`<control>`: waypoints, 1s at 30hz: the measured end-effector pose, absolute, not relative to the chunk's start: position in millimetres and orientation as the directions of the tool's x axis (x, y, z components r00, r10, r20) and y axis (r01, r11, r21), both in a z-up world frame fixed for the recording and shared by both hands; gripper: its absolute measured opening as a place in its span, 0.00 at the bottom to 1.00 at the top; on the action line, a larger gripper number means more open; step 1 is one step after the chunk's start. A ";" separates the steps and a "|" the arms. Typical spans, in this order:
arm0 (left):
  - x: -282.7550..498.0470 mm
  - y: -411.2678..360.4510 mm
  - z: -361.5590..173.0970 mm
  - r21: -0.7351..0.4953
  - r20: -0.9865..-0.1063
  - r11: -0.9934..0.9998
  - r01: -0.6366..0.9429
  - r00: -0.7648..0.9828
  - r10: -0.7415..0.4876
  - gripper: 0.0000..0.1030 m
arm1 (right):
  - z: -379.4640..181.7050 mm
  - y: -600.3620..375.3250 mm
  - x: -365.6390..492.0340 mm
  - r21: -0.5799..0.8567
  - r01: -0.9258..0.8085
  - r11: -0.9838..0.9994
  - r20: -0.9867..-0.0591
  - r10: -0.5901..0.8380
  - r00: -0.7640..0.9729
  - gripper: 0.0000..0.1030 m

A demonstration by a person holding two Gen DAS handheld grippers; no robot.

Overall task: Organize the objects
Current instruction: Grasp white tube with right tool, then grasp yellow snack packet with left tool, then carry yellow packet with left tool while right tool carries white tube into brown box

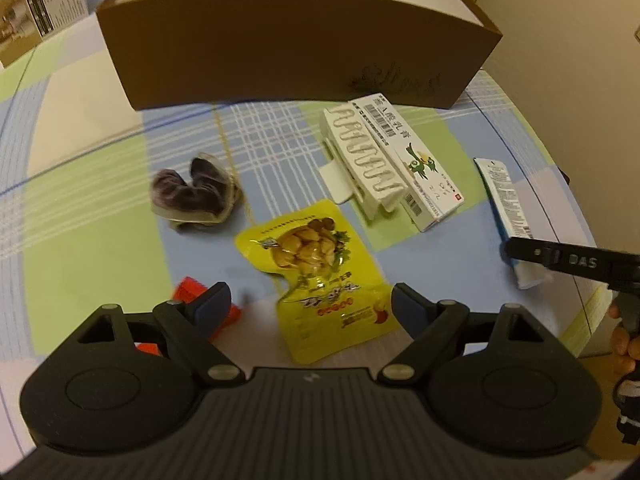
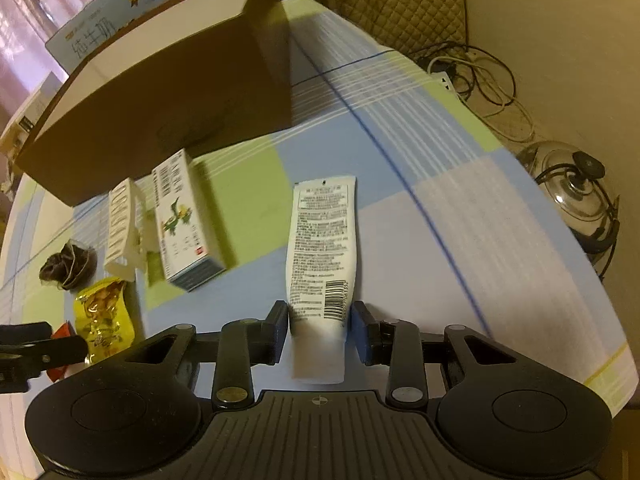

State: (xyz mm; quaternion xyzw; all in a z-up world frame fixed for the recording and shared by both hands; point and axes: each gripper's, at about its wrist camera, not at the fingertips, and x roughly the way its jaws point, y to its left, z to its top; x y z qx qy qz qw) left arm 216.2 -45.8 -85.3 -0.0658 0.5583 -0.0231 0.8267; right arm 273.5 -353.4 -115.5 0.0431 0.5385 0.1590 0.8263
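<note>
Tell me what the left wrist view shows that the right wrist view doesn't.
Only the left wrist view: the cardboard box's white inside and the open left tool over the yellow pouch.

Only the right wrist view: a pot lid, cables, and the right tool straddling the tube's cap end, whether touching is unclear.

Both: the box, tube, pouch, carton, white clip, dark bundle and red item.

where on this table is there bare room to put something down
Open cloth lies right of the white tube, toward the table's edge, and left of the dark pouch. It is crowded between the yellow snack packet, white clip and medicine box, before the cardboard box.
</note>
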 end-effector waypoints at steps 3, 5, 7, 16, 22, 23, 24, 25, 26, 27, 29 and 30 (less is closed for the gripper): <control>223.9 -50.2 -94.5 -0.140 -0.927 0.988 -0.066 0.360 -0.108 0.83 | -115.5 -358.4 277.4 0.254 -0.226 0.941 -0.872 0.323 0.368 0.30; 229.1 -52.8 -100.4 -0.145 -0.931 0.985 -0.089 0.350 -0.105 0.83 | -115.8 -360.0 280.5 0.263 -0.232 0.936 -0.869 0.335 0.365 0.31; 234.0 -55.9 -105.2 -0.146 -0.934 0.983 -0.110 0.342 -0.101 0.83 | -116.3 -360.4 282.6 0.270 -0.242 0.932 -0.866 0.345 0.362 0.32; 245.7 -68.3 -120.3 -0.085 -0.941 0.980 -0.181 0.339 -0.019 0.82 | -117.2 -361.6 292.0 0.276 -0.307 0.911 -0.857 0.378 0.351 0.43; 244.3 -74.9 -118.8 -0.031 -0.930 0.983 -0.180 0.365 0.037 0.60 | -119.3 -361.5 296.4 0.272 -0.354 0.895 -0.855 0.393 0.338 0.45; 243.0 -75.7 -118.3 -0.030 -0.929 0.984 -0.176 0.368 0.038 0.59 | -119.7 -361.3 297.1 0.270 -0.361 0.893 -0.855 0.394 0.337 0.45; 240.7 -76.4 -118.1 -0.035 -0.929 0.985 -0.171 0.369 0.031 0.58 | -120.2 -360.8 298.1 0.266 -0.369 0.891 -0.856 0.394 0.334 0.45; 238.8 -77.6 -117.4 -0.035 -0.928 0.985 -0.166 0.371 0.030 0.57 | -120.6 -360.3 298.4 0.262 -0.378 0.888 -0.857 0.394 0.332 0.46; 236.3 -79.0 -117.1 -0.034 -0.928 0.986 -0.162 0.372 0.029 0.57 | -120.9 -359.6 298.6 0.256 -0.388 0.885 -0.858 0.393 0.330 0.46; 233.5 -80.2 -117.0 -0.033 -0.928 0.987 -0.157 0.372 0.028 0.57 | -121.0 -359.0 298.6 0.250 -0.396 0.883 -0.860 0.391 0.329 0.46; 230.1 -82.9 -116.9 -0.033 -0.928 0.988 -0.150 0.372 0.025 0.57 | -121.4 -357.4 298.1 0.238 -0.409 0.881 -0.862 0.386 0.330 0.46; 228.1 -84.3 -117.4 -0.030 -0.927 0.989 -0.146 0.373 0.027 0.57 | -121.8 -355.4 296.9 0.224 -0.419 0.880 -0.864 0.379 0.333 0.46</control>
